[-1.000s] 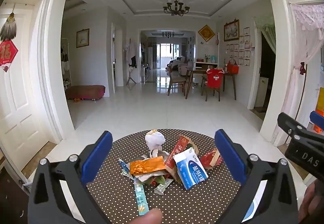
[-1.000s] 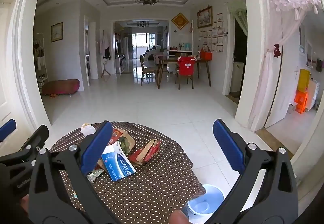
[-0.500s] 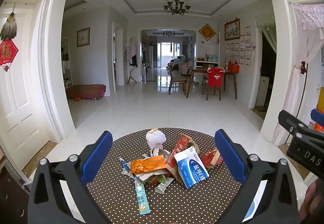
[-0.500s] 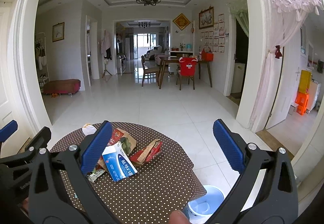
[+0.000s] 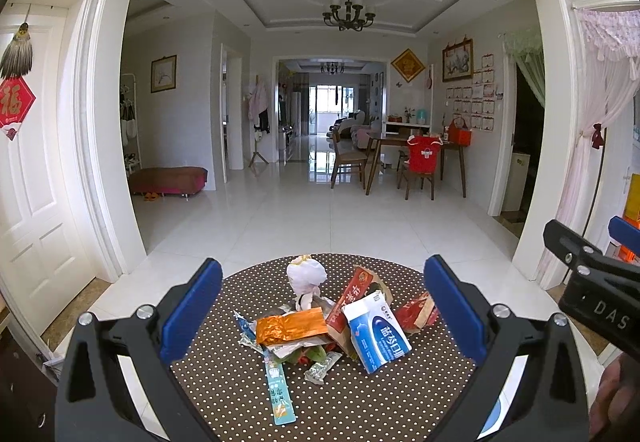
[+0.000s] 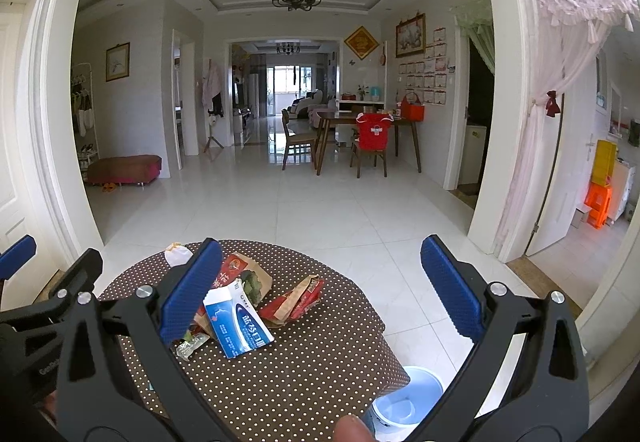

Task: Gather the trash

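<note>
A heap of trash lies on a round table (image 5: pixel 400 398) (image 6: pixel 304 374) with a brown polka-dot cloth: a blue and white box (image 5: pixel 378 330) (image 6: pixel 238 322), an orange foil packet (image 5: pixel 291 326), a crumpled white bag (image 5: pixel 306 274) (image 6: pixel 178 254), red wrappers (image 5: pixel 416 312) (image 6: pixel 296 300) and a light blue sachet (image 5: pixel 280 392). My left gripper (image 5: pixel 324 310) hovers open over the heap, holding nothing. My right gripper (image 6: pixel 320 290) is open and empty above the table's right part, its left finger covering some of the heap.
A pale blue bin (image 6: pixel 406 398) stands on the white tile floor by the table's right edge. Beyond the table the floor runs to a dining table with chairs (image 5: pixel 404 162). A white door (image 5: pixel 28 202) is at the left, a curtained doorway (image 6: pixel 560 122) at the right.
Both views shifted only slightly; the heap sits a little higher in the left wrist view. A fingertip at the bottom of the left view is gone. Both grippers stay open.
</note>
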Tool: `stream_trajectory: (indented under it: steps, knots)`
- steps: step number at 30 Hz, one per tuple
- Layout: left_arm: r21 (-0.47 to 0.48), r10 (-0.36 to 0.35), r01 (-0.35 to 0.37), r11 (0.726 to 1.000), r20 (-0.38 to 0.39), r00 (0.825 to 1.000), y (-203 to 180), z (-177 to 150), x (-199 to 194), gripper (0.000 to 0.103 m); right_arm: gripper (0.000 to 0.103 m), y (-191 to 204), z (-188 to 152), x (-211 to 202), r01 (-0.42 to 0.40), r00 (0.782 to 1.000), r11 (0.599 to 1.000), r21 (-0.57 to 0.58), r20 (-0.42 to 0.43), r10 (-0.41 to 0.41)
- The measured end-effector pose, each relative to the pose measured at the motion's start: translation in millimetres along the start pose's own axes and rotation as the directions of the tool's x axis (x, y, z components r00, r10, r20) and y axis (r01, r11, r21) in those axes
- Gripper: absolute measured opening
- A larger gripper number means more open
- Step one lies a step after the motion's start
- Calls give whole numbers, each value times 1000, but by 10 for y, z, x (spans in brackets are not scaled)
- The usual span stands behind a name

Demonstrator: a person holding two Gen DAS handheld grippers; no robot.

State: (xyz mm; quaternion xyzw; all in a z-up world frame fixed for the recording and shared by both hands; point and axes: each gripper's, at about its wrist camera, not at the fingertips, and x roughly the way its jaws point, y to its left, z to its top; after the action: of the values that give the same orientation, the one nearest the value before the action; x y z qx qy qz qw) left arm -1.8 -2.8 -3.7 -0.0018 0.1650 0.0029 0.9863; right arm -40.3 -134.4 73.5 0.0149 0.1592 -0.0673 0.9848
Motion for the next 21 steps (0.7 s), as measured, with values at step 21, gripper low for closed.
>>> stream_trajectory:
  steps: [21]
  knots:
    - [-11,3,-3,1000,-12,1000,38,-13,44,99,97,63,-30,42,-11,1000,1000,-11,-22,11]
